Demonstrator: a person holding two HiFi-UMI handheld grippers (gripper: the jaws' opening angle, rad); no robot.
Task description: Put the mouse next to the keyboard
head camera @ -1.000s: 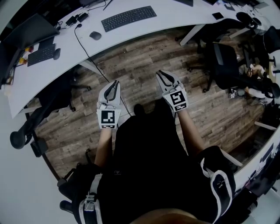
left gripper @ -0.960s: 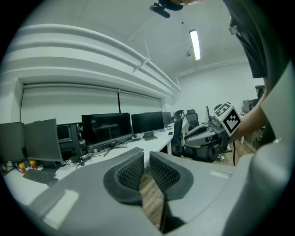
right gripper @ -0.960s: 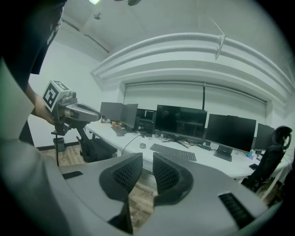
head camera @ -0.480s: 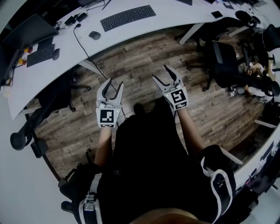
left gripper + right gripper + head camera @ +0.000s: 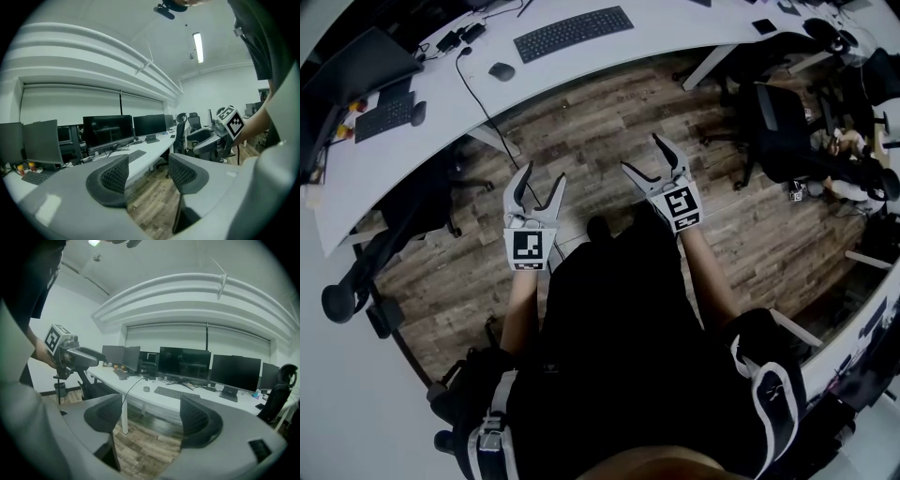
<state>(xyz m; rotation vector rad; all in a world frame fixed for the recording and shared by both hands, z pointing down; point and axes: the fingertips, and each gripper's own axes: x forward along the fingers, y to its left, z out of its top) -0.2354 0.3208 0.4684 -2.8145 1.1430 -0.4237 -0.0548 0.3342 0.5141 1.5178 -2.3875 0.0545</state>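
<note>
Left grey claw (image 5: 540, 183) and right grey claw (image 5: 649, 157) have just been opening: both gape, empty. Dark oval mouse (image 5: 501, 71) far ahead, ungrasped.

— What kind of place is this looking like?

— An office. A long white desk (image 5: 675, 28) is curving across the room, and it is carrying a keyboard (image 5: 573, 33), a mouse (image 5: 501, 70) and a smaller keyboard (image 5: 382, 117) further along.

— Is anything else pointing that way?

— Yes. Dark monitors (image 5: 183, 364) are standing in a row along the desk, black swivel chairs (image 5: 783, 131) are sitting on the wood floor (image 5: 609, 131), and a strip light (image 5: 198, 47) is glowing on the white ceiling.
</note>
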